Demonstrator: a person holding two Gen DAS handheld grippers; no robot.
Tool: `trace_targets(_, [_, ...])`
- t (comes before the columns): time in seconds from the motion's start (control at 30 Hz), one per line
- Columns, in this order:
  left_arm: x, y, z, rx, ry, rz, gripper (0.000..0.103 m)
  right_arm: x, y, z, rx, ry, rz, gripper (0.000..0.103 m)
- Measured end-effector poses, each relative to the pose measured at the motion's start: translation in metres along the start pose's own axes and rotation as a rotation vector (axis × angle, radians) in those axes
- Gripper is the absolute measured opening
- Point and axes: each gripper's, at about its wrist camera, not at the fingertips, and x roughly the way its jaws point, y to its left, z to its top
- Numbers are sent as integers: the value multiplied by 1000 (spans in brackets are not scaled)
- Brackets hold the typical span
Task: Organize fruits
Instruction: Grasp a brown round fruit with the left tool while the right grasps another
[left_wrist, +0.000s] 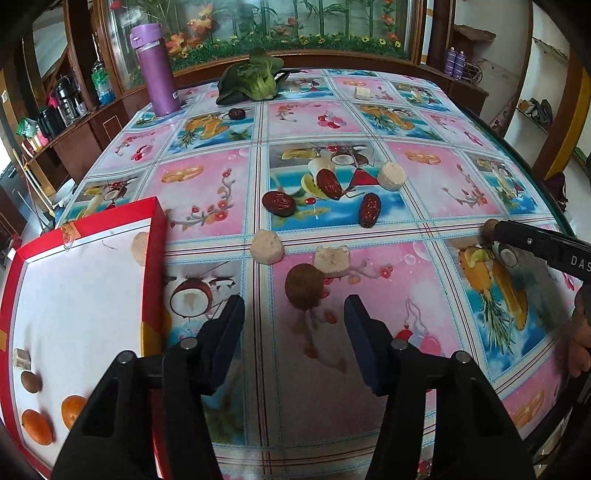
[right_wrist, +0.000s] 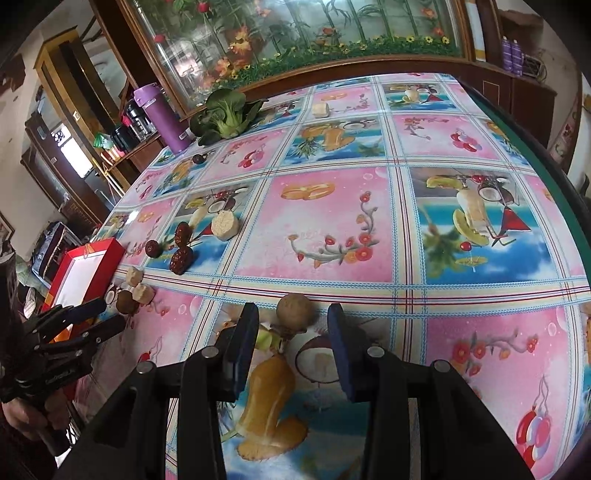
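Your right tongs are spreading wide around the small round brown fruit lying at their 12 o'clock on the tabletop. It looks light, hard and roll-prone; pinch across its middle. Your left tongs are gaping empty.

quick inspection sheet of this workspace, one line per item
surface: table under a fruit-print cloth
job's things: red tray at the left holds two oranges, a brown fruit and a pale cube; three red dates, pale chunks and a brown round fruit lie loose
clutter: purple bottle and leafy greens at the far edge
grippers: left gripper open, empty, just short of the brown round fruit; right gripper open around a small brown fruit
cables: nothing seen
surroundings: wooden cabinet, flower mural
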Motion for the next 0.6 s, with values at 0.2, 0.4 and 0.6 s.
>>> trace_targets(0.2, [7, 4, 2, -2, 17, -10, 47, 6, 7, 2, -31, 10, -26, 38])
trace_targets(0.4, [12, 7, 4, -15, 31, -30, 42, 13, 9, 2, -44, 12, -69, 34])
trace_targets(0.6, [16, 8, 6, -16, 39, -44, 36, 15, 8, 2, -49, 11, -76, 22])
